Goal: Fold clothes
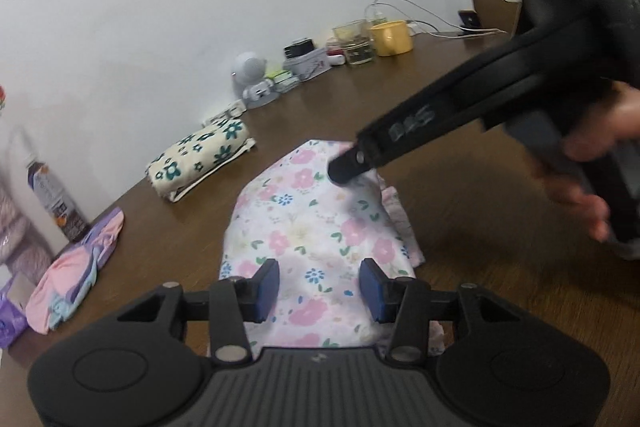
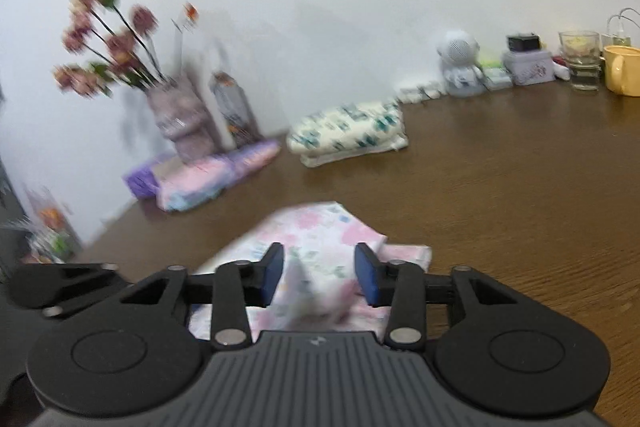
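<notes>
Left gripper point(image 1: 319, 281) open above pink floral garment point(image 1: 316, 227) on bench point(image 1: 500, 207); right gripper point(image 2: 319, 273) half-open, raised fabric fold between pads, untouched.

My left wrist camera is sitting just behind its own blue-padded fingers point(image 1: 267, 289), looking forward and down along them, close over the pink floral cloth point(image 1: 320, 227) on the brown worktop point(image 1: 500, 195). It is facing the white wall, and the right gripper point(image 1: 344, 173) is reaching in from the upper right of its view. My right wrist camera is riding the same way behind its fingers point(image 2: 366, 277), low and near the same cloth point(image 2: 320, 231), facing the wall too. Both views are sharing the folded green-flowered cloth point(image 1: 200, 159), the yellow mug point(image 1: 392, 37) and the white round figurine point(image 1: 250, 71) by the wall.
</notes>
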